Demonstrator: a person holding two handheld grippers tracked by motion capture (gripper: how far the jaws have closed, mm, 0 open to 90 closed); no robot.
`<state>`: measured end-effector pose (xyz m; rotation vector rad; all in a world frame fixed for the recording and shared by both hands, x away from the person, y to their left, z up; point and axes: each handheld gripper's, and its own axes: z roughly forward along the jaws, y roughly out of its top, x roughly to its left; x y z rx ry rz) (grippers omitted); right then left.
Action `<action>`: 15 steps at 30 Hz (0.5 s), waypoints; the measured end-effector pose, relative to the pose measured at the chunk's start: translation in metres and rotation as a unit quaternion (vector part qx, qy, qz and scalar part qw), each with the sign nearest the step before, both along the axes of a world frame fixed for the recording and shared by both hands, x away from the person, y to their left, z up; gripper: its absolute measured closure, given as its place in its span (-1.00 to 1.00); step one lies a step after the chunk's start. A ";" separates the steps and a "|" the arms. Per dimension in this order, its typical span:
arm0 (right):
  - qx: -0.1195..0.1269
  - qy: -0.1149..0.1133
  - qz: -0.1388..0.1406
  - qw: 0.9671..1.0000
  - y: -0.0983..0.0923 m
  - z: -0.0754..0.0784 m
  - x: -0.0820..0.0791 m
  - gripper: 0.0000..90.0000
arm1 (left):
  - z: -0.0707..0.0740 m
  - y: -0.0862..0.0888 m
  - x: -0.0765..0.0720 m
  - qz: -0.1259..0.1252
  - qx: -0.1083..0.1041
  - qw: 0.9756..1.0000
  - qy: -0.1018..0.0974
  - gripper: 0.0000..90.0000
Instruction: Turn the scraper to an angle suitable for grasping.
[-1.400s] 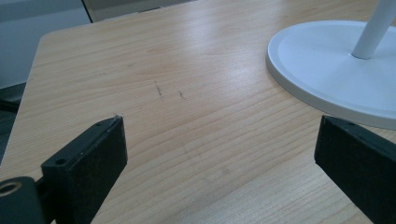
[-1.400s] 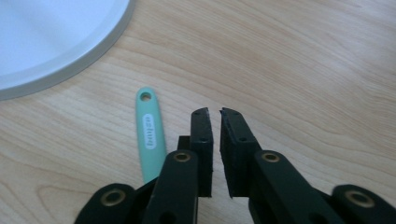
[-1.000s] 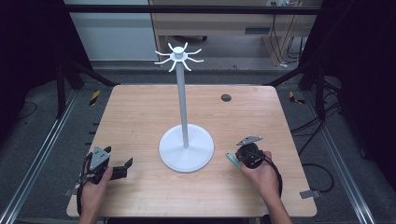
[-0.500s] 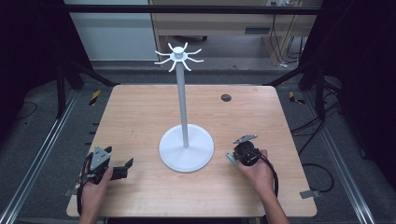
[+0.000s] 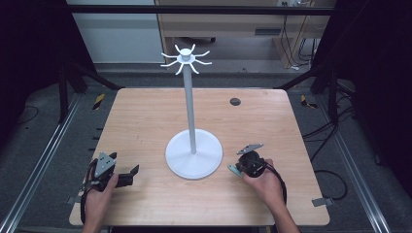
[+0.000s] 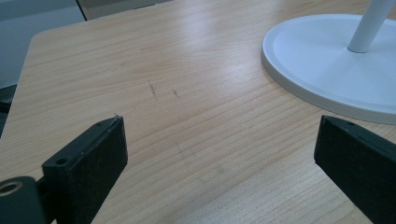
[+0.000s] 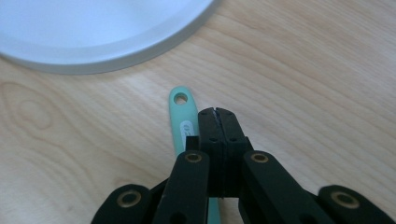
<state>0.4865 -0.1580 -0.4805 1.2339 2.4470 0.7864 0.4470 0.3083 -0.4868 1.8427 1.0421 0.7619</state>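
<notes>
Right gripper view: mint-green handle (image 7: 180, 122) flat on worktop (image 7: 303, 84) just left of pressed-together jaws, long axis parallel to them, holed end toward white stand base (image 7: 93, 32), ungripped.

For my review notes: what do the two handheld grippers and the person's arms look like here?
Both grippers are black. The left gripper carries a grey three-cornered plate, a black cable loops beside it, and its fingers are blocky flat slabs with small screw holes. The right gripper also has a grey plate and a trailing black cable; its linkage arms show brass-coloured pivots. No sleeves show on the forearms.
</notes>
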 end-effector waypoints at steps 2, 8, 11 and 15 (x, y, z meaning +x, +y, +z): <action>0.003 0.001 0.009 1.000 0.003 0.000 -0.003 1.00 | 0.000 0.000 0.000 0.000 0.001 1.000 0.000 -0.95; 0.008 0.005 0.022 1.000 0.007 0.001 -0.011 1.00 | 0.000 0.000 0.000 0.001 0.003 1.000 0.000 -0.95; 0.005 0.005 0.026 1.000 0.008 0.002 -0.012 1.00 | 0.000 0.000 0.000 0.001 0.002 1.000 0.001 -0.95; 0.002 -0.001 0.029 1.000 0.009 0.009 -0.011 1.00 | 0.000 0.000 0.000 0.001 0.003 1.000 0.001 -0.95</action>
